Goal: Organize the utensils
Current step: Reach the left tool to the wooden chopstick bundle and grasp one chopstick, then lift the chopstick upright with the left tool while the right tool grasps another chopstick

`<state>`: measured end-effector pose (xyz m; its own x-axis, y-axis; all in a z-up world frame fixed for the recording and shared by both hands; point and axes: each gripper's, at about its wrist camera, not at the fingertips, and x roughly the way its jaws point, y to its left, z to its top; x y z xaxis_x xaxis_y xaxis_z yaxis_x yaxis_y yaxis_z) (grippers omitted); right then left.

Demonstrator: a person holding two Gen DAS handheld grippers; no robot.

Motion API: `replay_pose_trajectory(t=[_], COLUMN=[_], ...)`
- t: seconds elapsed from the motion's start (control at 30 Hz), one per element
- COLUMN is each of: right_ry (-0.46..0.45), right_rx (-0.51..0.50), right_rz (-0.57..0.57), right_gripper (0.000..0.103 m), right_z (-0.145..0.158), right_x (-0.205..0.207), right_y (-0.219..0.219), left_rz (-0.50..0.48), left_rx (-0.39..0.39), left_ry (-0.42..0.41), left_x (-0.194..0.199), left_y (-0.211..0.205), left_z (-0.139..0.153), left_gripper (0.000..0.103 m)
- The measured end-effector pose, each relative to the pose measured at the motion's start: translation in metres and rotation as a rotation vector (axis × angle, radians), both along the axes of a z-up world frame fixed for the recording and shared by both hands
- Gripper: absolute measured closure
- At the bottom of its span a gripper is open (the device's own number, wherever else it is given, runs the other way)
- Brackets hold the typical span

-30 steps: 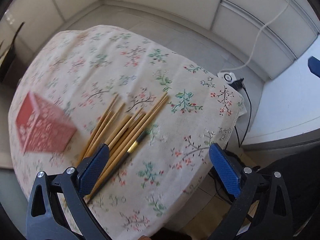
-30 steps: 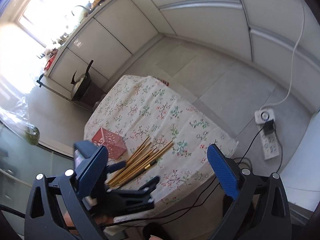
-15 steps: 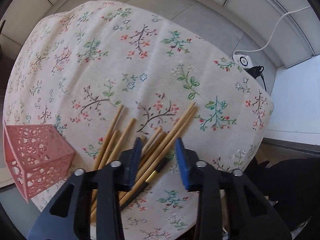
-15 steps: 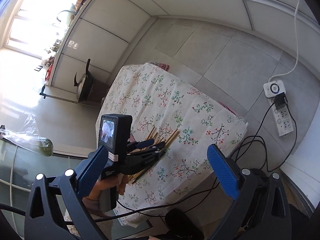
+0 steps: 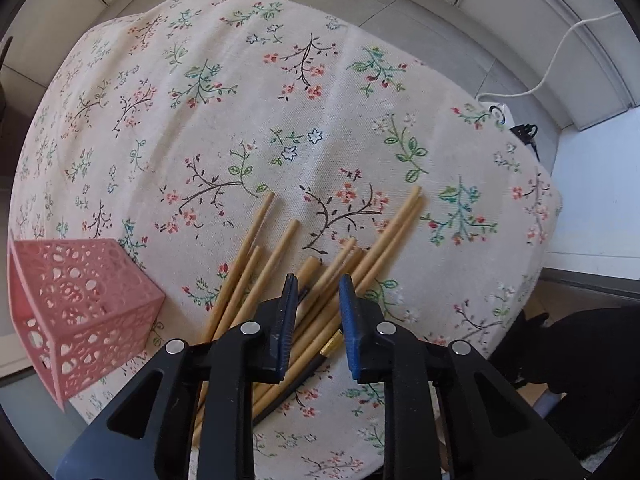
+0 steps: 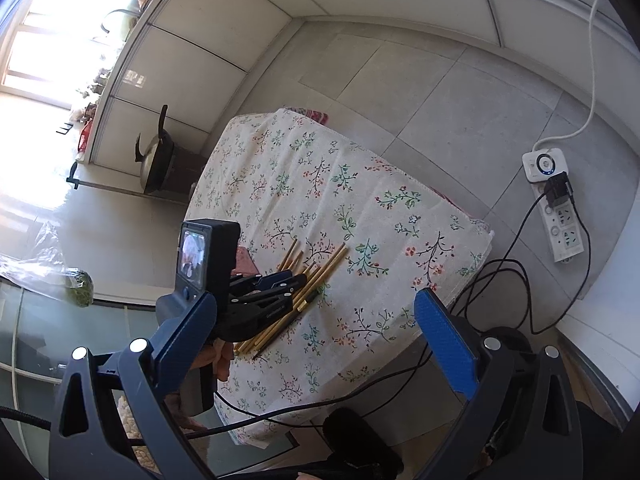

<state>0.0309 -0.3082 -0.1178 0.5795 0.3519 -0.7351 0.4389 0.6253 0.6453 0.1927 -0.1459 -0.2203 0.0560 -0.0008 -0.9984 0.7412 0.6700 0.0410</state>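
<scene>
Several bamboo chopsticks (image 5: 384, 236) lie fanned on the floral tablecloth (image 5: 248, 80), with one dark, gold-banded chopstick (image 5: 316, 360) among them. My left gripper (image 5: 318, 288) hovers low over the pile, jaws narrowed to a small gap with several chopsticks between them; I cannot tell if the pads touch. A pink perforated holder (image 5: 76, 312) stands at the left. In the right wrist view the left gripper (image 6: 294, 278) sits over the chopsticks (image 6: 324, 268). My right gripper (image 6: 320, 320) is wide open, empty and high above the table's near edge.
A power strip (image 6: 554, 204) and black cables (image 6: 520, 280) lie on the floor to the table's right. A black pot (image 6: 156, 160) stands on a low stand beyond the table's left end. White cabinets line the far walls.
My left gripper has come down onto the chopstick pile and its jaws have narrowed from wide open to a small gap. My right gripper has stayed wide open, high above.
</scene>
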Motion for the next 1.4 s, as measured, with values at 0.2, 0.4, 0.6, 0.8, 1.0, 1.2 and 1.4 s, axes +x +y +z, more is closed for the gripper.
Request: replay_pose_trajectory(t=[0.2,0.4,0.6,0.8,1.0,1.2,1.4], right_ry=[0.017,0.055,0.201,0.357,0.426,0.452,0.464], right_rx=[-0.018,-0.05,0.007,0.191,0.203,0.095,-0.031], right_rz=[-0.005,-0.005,-0.046,-0.105,-0.145,-0.172,-0.154], right_gripper=[0.007,0.007,0.007,0.02,0.062,0.078,0.078], right_z=[-0.004,-0.014,-0.057,-0.112,-0.135,-0.137,-0.132], right_x=[0.003,0.008,0.029,0.063,0.097,0.118,0.135], right_y=[-0.001,0.003,0.011,0.033,0.05,0.064,0.078], left_rz=[-0.03,0.015,0.059,0.172,0.235,0.22,0.228], left_rx=[0.018,-0.065,-0.177,-0.355,-0.428,-0.494,-0.519], left_ry=[-0.062,-0.121,-0.223,-0.333,-0.44,-0.495,-0.51], left_x=[0.005,0.011,-0.011,-0.06,-0.104,-0.119,-0.118], left_y=[-0.01,0.008,0.045,0.097,0.136,0.149,0.16], left_z=[-0.005,0.013,0.06,0.116,0.151,0.173,0.179], left_gripper=[0.091,0.098,0.099,0.098,0.098,0.099,0.099])
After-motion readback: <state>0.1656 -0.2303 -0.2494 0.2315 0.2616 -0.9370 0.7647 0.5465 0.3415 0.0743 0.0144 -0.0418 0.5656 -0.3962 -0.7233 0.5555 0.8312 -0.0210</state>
